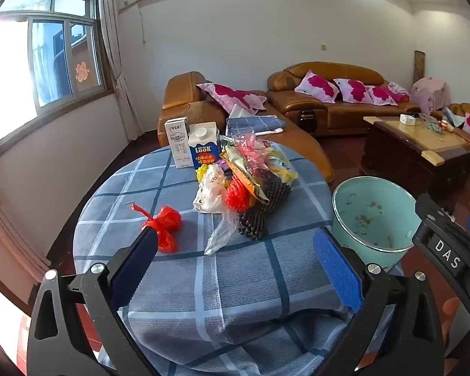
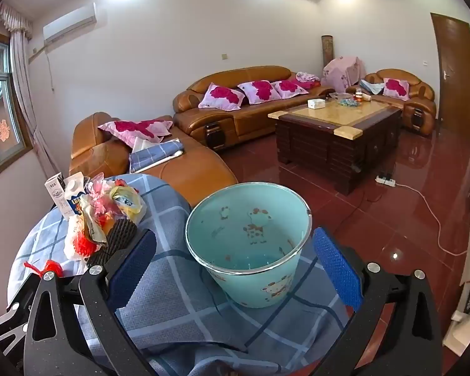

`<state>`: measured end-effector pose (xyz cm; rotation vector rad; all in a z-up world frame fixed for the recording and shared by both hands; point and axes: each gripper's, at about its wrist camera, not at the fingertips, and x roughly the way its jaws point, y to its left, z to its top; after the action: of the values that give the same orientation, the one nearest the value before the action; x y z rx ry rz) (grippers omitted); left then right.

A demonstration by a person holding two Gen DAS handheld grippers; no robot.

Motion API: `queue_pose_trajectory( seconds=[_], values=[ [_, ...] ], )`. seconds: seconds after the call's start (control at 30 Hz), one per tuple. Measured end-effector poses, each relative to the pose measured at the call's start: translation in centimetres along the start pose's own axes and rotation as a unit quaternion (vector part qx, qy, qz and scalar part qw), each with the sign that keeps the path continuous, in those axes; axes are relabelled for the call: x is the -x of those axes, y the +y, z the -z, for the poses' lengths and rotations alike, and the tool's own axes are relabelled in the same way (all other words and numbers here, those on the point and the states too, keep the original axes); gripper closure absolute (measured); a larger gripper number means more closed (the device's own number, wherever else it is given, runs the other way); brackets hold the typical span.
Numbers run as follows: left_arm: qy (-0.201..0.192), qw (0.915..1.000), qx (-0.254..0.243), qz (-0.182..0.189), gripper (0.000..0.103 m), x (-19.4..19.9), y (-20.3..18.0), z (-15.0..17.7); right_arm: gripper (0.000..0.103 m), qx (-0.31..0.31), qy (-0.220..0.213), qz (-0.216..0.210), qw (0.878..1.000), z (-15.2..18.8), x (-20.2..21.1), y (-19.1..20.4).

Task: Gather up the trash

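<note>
Jaws of left gripper [image 1: 235,257] spread, red bag [image 1: 166,225] at left jaw.

"look" on blue carton [image 1: 203,152], "das" on right gripper [image 1: 448,258]

Two cartons [image 1: 192,144], one bucket [image 2: 250,241], one trash pile [image 1: 244,185].

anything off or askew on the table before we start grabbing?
Bucket sits at the table's edge, partly overhanging the tablecloth, and its inside is stained. The red bag lies apart from the trash pile. Both cartons stand upright; nothing spilled.
</note>
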<state>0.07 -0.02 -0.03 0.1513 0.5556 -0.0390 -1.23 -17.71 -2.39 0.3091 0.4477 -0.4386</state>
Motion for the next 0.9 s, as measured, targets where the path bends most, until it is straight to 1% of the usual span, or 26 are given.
queue_pose_trajectory(
  seconds=[0.03,0.27,0.9],
  values=[
    [-0.004,0.9999,0.007,0.011,0.006,0.06,0.2,0.0,0.005,0.0,0.0,0.0,1.0,0.01,0.0,0.01],
    [-0.008,0.9999,-0.005,0.006,0.006,0.44,0.35,0.02,0.005,-0.003,0.003,-0.001,1.0,0.07,-0.1,-0.18],
    [-0.003,1.0,0.001,0.009,0.006,0.41,-0.03,0.08,0.005,0.0,0.008,0.004,1.0,0.3,-0.4,-0.16]
  ],
)
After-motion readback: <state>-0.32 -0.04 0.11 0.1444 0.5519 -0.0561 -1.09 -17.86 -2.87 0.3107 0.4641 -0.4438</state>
